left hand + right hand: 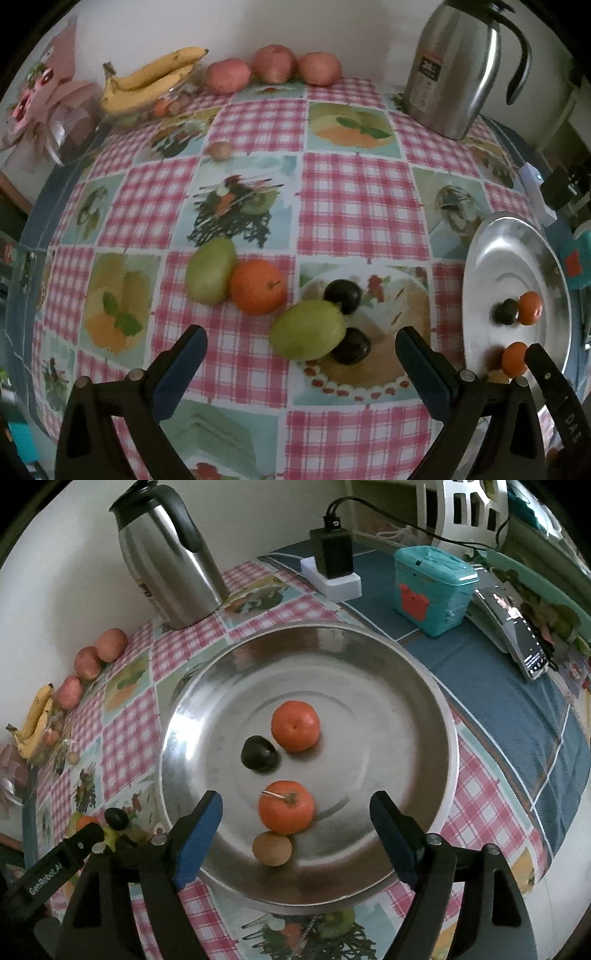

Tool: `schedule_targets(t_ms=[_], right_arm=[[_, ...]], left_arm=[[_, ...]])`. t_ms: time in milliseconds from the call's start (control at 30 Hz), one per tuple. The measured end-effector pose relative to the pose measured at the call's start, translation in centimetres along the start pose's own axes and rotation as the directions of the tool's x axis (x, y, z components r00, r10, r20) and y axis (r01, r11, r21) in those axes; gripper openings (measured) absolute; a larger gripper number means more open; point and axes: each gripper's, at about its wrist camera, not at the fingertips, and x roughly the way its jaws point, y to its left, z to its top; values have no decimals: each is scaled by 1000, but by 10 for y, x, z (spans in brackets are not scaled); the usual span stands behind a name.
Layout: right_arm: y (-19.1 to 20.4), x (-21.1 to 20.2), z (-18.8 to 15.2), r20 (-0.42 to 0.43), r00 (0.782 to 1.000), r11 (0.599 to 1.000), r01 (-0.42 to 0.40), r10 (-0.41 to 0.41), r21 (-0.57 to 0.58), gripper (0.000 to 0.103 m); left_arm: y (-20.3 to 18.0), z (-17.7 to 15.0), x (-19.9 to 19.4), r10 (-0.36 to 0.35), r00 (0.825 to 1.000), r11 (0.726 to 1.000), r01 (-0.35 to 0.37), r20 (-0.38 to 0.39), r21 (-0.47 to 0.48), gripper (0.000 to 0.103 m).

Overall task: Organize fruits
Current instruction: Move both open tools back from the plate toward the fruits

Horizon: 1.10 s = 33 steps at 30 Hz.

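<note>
— What had made it onto the metal plate (424, 686)?

— Two oranges (295, 725), a dark plum (259, 754) touching the far one, and a small brown fruit (272, 848) against the near one.

— And on the cloth?

— Two green pears (306, 329), an orange (258, 287) touching the farther pear, and two dark plums (342, 296) beside the nearer pear.

In the left wrist view, the steel plate (491, 266) is cut off at its four o'clock rim by the right gripper's arm, which also covers part of an orange (514, 359). A dark plum (351, 346) sits half hidden behind the green fruit (306, 329). The flask's (454, 70) lid runs past the twelve o'clock edge. At ten o'clock, the small fruits under the bananas (151, 79) blur beyond telling.
</note>
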Motion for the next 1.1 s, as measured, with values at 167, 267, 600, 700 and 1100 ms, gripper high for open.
schedule_targets(t_ms=[167,267,600,700,1100], right_arm=[[7,2,-4,-11,1000,999,-4,4,-33,83],[10,2,-6,-10,1000,999,-3,3,-42,83],[17,-3,-10,12,1000,998,6,-5,-62,83],[21,-3,-12,8,1000,997,-15,15,-72,83],[32,-8,-15,10,1000,996,-17,18,-93,83]], left_arm=[[14,-5,-2,-10,1000,999,10,-5,-35,103],[22,-7,-4,-4,1000,999,3,-5,-45,103],[42,-13,-4,16,1000,999,-16,-15,-50,103],[46,-11,-6,25,1000,998,-25,-3,-50,103],[69,-7,0,28,999,995,-30,-19,-91,103]])
